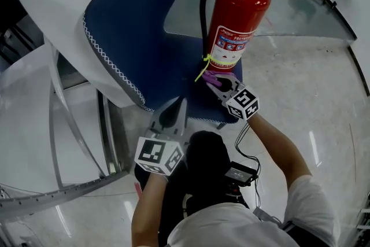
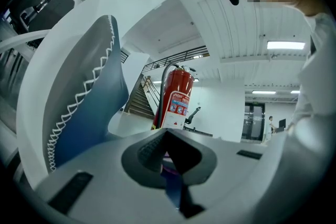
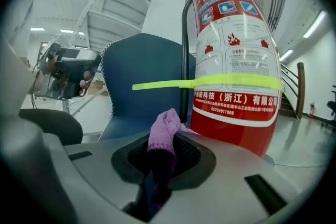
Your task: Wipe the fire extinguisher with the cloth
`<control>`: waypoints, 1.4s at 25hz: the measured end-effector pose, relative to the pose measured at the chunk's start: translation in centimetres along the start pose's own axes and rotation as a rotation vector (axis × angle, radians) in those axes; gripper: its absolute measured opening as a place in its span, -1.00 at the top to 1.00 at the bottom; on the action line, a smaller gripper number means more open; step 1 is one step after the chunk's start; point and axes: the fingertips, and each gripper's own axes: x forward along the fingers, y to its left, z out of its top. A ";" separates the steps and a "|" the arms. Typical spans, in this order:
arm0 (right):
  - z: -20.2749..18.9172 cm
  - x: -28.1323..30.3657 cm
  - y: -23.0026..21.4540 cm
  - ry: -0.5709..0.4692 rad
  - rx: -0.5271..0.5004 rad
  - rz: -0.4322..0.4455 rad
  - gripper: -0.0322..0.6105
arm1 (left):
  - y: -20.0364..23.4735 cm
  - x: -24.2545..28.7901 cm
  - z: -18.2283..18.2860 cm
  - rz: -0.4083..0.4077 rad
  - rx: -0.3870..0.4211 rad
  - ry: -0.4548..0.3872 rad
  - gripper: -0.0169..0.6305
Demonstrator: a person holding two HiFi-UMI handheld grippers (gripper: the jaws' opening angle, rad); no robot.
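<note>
Closest in, the left hand-held gripper (image 1: 173, 108) is held low in front of the person, short of the front edge of the blue chair (image 1: 133, 37). Its jaws are drawn together to a point. A thin sliver of blue and purple shows in the slot behind them, but the left gripper view is too dark there to tell what it is.

Farther forward, the right hand-held gripper (image 1: 224, 85) reaches over the chair seat, its jaws clamped on a purple knitted cloth (image 3: 164, 131). A bunched end of the cloth stands up out of the jaws. It sits at the foot of the fire extinguisher (image 1: 237, 14), on its left side as that gripper looks at it, and seems to touch the red cylinder, though contact is hard to confirm.

The fire extinguisher stands upright on the seat, near the front edge. A black hose (image 1: 203, 8) curves from the valve at the top down its side, and a yellow-green strap (image 3: 210, 82) circles the lower body across the printed label. Glossy pale floor (image 1: 300, 95) surrounds the chair.
</note>
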 end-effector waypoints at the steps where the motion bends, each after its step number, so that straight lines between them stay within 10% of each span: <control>1: -0.2 0.1 0.0 0.009 0.006 0.007 0.72 | 0.0 0.1 0.0 -0.001 -0.001 -0.001 0.93; 11: -1.2 0.6 0.6 0.065 0.083 0.093 0.72 | -0.2 0.8 -0.1 -0.011 0.013 -0.004 0.93; 19: 1.4 -2.9 3.0 -0.085 0.017 0.064 0.72 | -1.5 0.7 0.3 -0.030 0.050 0.025 0.93; 35: 18.5 -16.7 2.3 -0.163 0.382 -0.032 0.72 | -11.0 -2.5 13.3 0.021 -0.047 0.154 0.93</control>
